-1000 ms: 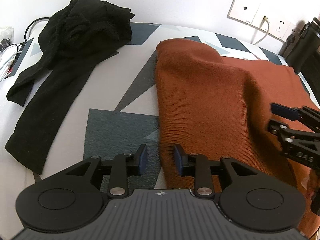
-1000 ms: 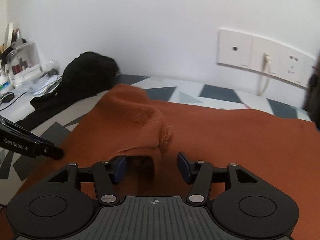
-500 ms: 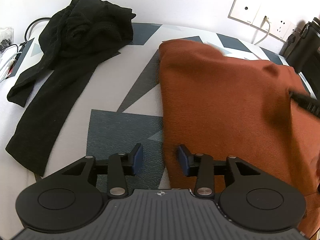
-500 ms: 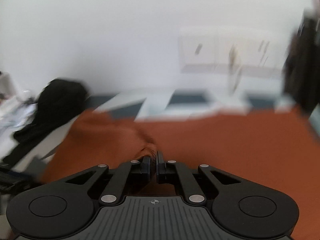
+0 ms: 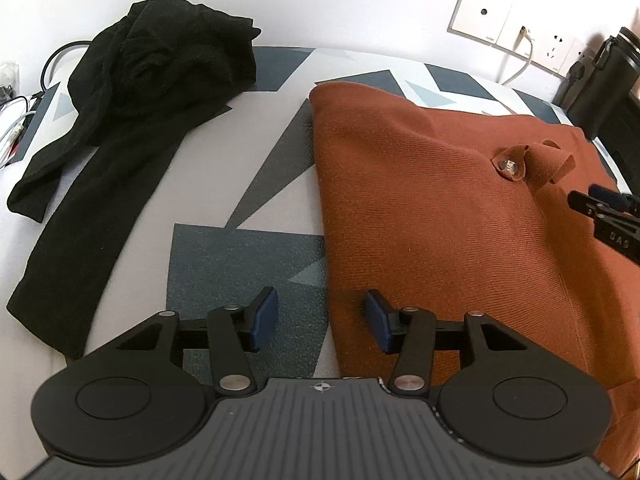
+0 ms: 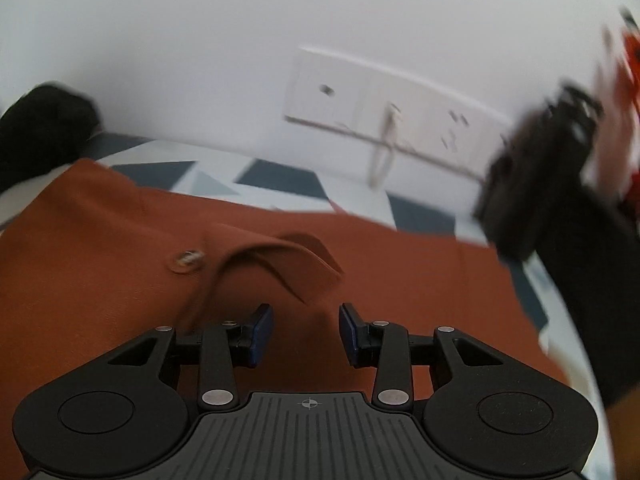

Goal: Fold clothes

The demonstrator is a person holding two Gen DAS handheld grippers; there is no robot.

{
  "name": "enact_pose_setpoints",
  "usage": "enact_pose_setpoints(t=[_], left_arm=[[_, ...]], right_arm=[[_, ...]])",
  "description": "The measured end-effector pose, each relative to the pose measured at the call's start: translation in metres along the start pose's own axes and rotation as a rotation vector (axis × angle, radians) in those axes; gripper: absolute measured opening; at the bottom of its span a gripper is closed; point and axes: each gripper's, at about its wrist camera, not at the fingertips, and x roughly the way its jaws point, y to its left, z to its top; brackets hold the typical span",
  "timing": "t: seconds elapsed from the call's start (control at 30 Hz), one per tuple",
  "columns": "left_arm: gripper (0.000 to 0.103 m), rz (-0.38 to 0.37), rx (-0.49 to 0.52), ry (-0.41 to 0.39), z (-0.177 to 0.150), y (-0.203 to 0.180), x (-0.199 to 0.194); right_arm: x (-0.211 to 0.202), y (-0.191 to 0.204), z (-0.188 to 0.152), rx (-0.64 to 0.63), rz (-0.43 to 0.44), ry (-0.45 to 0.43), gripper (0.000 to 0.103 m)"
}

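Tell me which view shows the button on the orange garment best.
The left wrist view: the button is sharp, on a small tab of the orange garment. The right wrist view shows it nearer, but motion-blurred.

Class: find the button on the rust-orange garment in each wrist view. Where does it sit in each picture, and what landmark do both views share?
Left wrist view: the button sits right of centre, on the orange garment, beside a curled flap.
Right wrist view: the button sits left of centre, above the open right tongs.
Shared landmark: the white wall socket panel.
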Motion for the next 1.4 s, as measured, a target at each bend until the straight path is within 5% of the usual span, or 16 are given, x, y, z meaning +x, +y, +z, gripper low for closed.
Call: enact_pose_setpoints(t=[0.17, 0.27, 0.47, 0.57, 0.63, 0.77, 0.9, 1.1, 1.2, 1.4], left_arm=[[0.051, -0.002, 0.0, -0.002, 0.0, 0.0, 0.0], [0.051, 0.0, -0.001, -0.003, 0.0, 0.0, 0.0], [0.052, 0.006, -0.003, -0.002, 0.002, -0.001, 0.0], [0.052, 0.009, -0.001, -0.002, 0.002, -0.002, 0.001], [0.053, 0.011, 0.0, -0.003, 0.003, -0.002, 0.001], [0.053, 0.011, 0.001, -0.004, 0.003, -0.001, 0.001], [0.055, 0.014, 0.003, -0.004, 0.003, -0.001, 0.001], [0.056, 0.016, 0.008, -0.001, 0.005, -0.001, 0.002], [0.057, 0.015, 0.011, -0.003, 0.005, -0.001, 0.003], [0.06, 0.015, 0.014, -0.006, 0.006, -0.001, 0.005]], right_arm=[[0.004, -0.048, 0.008, 0.311, 0.018, -0.035, 0.035], [0.014, -0.061, 0.025, 0.366, 0.024, -0.054, 0.036], [0.045, -0.044, 0.048, 0.191, 0.16, 0.022, 0.04], [0.061, -0.026, 0.047, 0.059, 0.127, 0.109, 0.036], [0.072, -0.025, 0.042, 0.033, 0.097, 0.159, 0.015], [0.066, -0.026, 0.046, -0.016, 0.02, 0.066, 0.003], [0.047, -0.02, 0.044, -0.176, -0.099, -0.173, 0.027], [0.067, -0.029, 0.017, -0.194, -0.073, -0.033, 0.033], [0.058, -0.032, 0.006, -0.168, -0.072, -0.037, 0.051], [0.039, -0.044, -0.003, -0.12, -0.065, -0.022, 0.063]])
